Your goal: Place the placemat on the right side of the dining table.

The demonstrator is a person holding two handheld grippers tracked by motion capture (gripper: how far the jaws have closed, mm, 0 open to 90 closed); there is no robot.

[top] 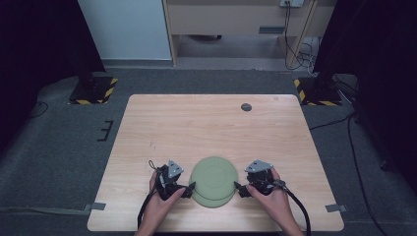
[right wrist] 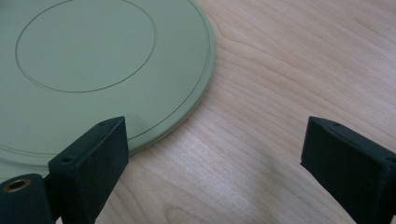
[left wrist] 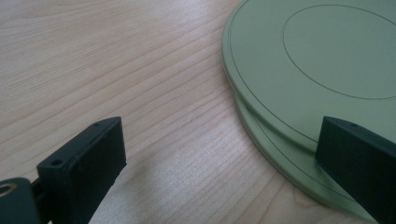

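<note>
Two pale green plates (top: 213,180) lie stacked near the table's front edge, the upper one shifted a little off the lower. In the left gripper view the upper plate (left wrist: 317,60) overlaps the lower plate (left wrist: 299,170), whose rim shows beneath. My left gripper (top: 189,189) sits open at the stack's left rim, one jaw over the plates and the other over bare wood. My right gripper (top: 239,188) is open at the right rim; in its own view the plate (right wrist: 93,60) lies at the upper left, its left jaw over the edge. Both hold nothing.
The light wooden table (top: 206,123) stretches away behind the plates. A small dark round disc (top: 246,107) lies at the far right of the tabletop. Dark stands with striped bases flank the table on the floor.
</note>
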